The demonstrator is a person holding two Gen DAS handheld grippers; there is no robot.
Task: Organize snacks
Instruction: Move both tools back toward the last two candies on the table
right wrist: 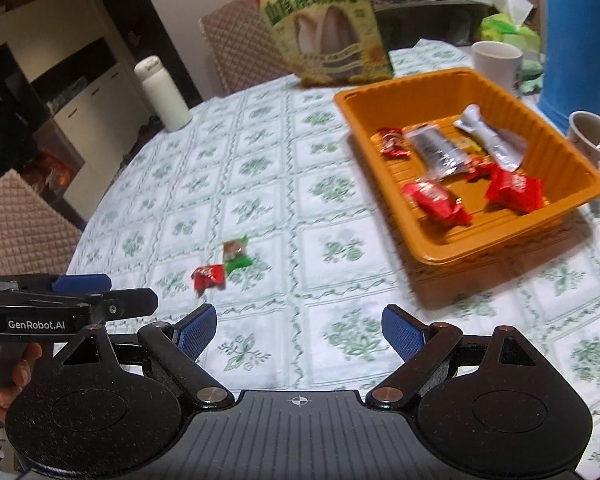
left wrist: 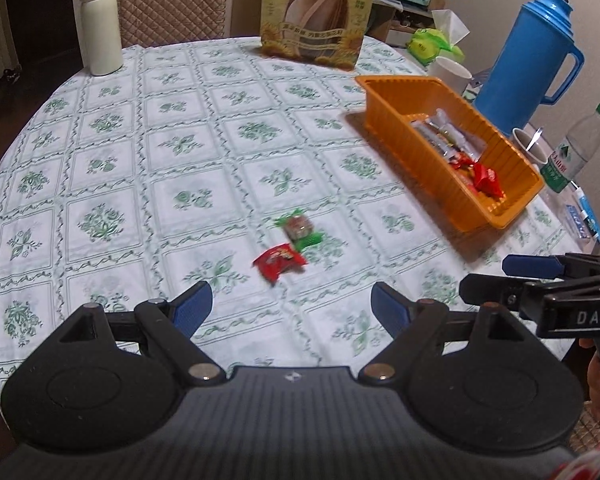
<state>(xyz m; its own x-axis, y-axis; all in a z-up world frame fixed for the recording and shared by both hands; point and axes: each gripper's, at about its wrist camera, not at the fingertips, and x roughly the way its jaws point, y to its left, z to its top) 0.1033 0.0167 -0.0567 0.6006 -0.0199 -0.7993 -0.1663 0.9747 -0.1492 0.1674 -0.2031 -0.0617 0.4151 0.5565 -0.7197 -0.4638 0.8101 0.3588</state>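
Observation:
An orange tray [left wrist: 392, 114] [right wrist: 380, 136] on the table holds several wrapped snacks, red [right wrist: 436, 202] and silver [right wrist: 438, 152]. Two loose snacks lie on the tablecloth: a red-wrapped one [left wrist: 279, 262] [right wrist: 208, 276] and a green-wrapped one [left wrist: 299, 227] [right wrist: 236, 255], touching each other. My left gripper [left wrist: 292, 312] is open and empty, just short of the red snack. My right gripper [right wrist: 300, 330] is open and empty, to the right of the loose snacks and in front of the tray. It also shows at the right edge of the left wrist view [left wrist: 540, 280].
A large sunflower-seed bag [left wrist: 318, 12] stands at the table's far side. A white bottle [left wrist: 100, 26] stands far left. A blue jug [left wrist: 534, 52], cups [right wrist: 598, 140], a water bottle [left wrist: 576, 152] and tissues [left wrist: 440, 40] crowd the right side. Quilted chairs [right wrist: 16, 220] surround the table.

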